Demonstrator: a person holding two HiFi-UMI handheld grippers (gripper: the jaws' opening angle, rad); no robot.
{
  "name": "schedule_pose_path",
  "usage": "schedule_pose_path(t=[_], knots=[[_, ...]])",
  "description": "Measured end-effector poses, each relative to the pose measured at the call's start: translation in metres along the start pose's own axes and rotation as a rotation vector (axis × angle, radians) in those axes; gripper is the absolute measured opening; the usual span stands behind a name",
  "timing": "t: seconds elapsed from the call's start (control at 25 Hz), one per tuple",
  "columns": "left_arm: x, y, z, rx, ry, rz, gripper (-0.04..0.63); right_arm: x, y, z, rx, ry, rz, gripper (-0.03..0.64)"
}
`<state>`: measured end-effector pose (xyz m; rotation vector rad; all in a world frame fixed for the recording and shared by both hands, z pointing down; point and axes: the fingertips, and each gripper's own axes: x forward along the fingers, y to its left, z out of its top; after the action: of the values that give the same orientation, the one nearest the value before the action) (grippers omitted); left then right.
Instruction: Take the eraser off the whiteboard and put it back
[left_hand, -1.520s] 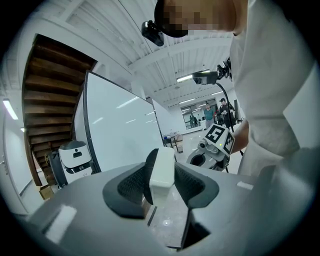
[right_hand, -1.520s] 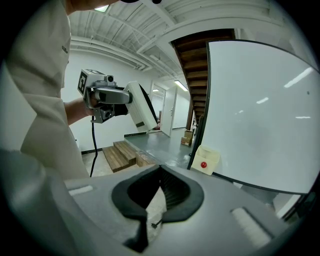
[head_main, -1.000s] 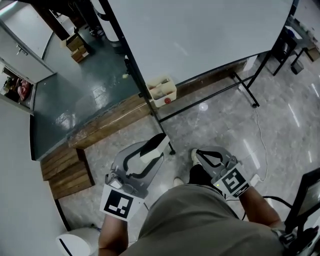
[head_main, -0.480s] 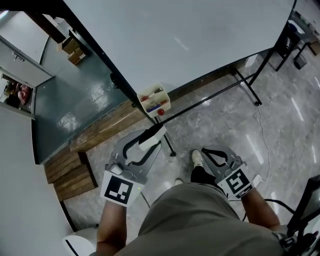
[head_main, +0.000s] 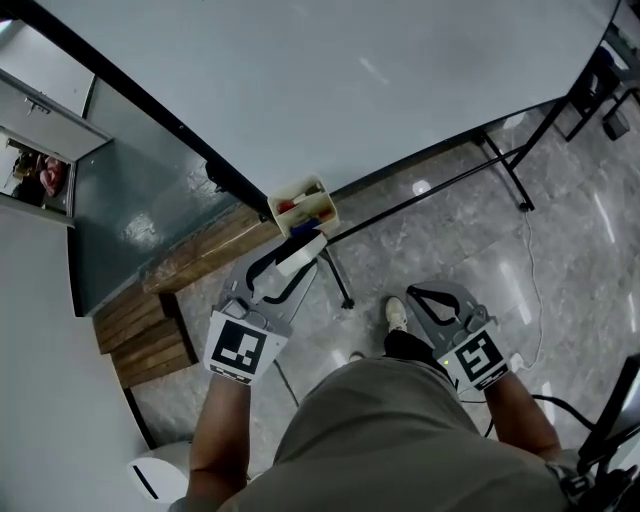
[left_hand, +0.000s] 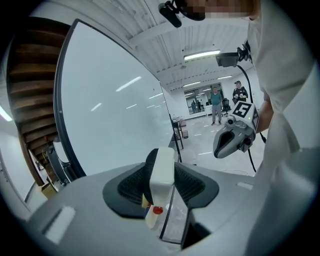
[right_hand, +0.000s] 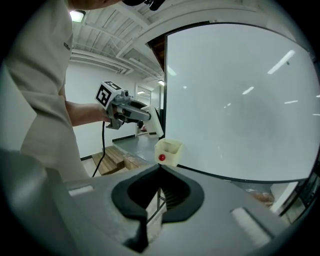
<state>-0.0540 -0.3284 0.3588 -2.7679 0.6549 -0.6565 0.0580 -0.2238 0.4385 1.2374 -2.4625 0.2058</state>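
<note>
**While clamped in the left gripper (head_main: 292, 262), eraser (head_main: 302, 250) off the whiteboard (head_main: 350, 80), close to its corner box**

Seen from a head camera, looking steeply down. Largest, across the whole top: blank white whiteboard, black-framed, slanting through the view on a black metal stand (head_main: 430, 190). Below it, glossy grey stone floor (head_main: 560, 250), with a dark green floor area (head_main: 140, 215) to the left and brown wooden steps (head_main: 150, 345) along its edge. At the bottom, a person in a light shirt (head_main: 400, 440), both forearms reaching forward, one shoe (head_main: 397, 313) between the two grippers.

Left gripper: grey, topped by a black-and-white marker cube, aimed at the board's lower left corner, pads pressed on both sides of the eraser. Right gripper (head_main: 412, 294): same build, lower and to the right, well apart from the board, jaws pressed together with nothing between them.

Fixed at the board's lower corner: small cream box (head_main: 305, 205) with markers inside. Eraser: white oblong block, standing on edge between the left pads, far end just beside the box's lower edge in the head view; contact with the box not clear. From the left gripper view, upright in the middle of the jaws, box just beneath it, board surface off to the left and apart from it. Smallest: a red dot (right_hand: 161, 157) on the box's front, plain in both gripper views
</note>
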Motion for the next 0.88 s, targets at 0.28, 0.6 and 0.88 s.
schedule_pose_path(t=[0.28,0.6,0.88], knots=[[0.032,0.018,-0.019,-0.009,0.045,0.014,0.175,0.009,-0.027,0.002,-0.018,-0.002,0.026,0.003],[0.066,0.029,-0.051,-0.031,0.093,0.006,0.175,0.012,-0.058,-0.003,-0.012,0.005,0.021,0.003],[0.095,0.032,-0.068,-0.032,0.132,0.003,0.175,0.007,-0.095,-0.013,-0.025,0.005,0.014,0.002]])
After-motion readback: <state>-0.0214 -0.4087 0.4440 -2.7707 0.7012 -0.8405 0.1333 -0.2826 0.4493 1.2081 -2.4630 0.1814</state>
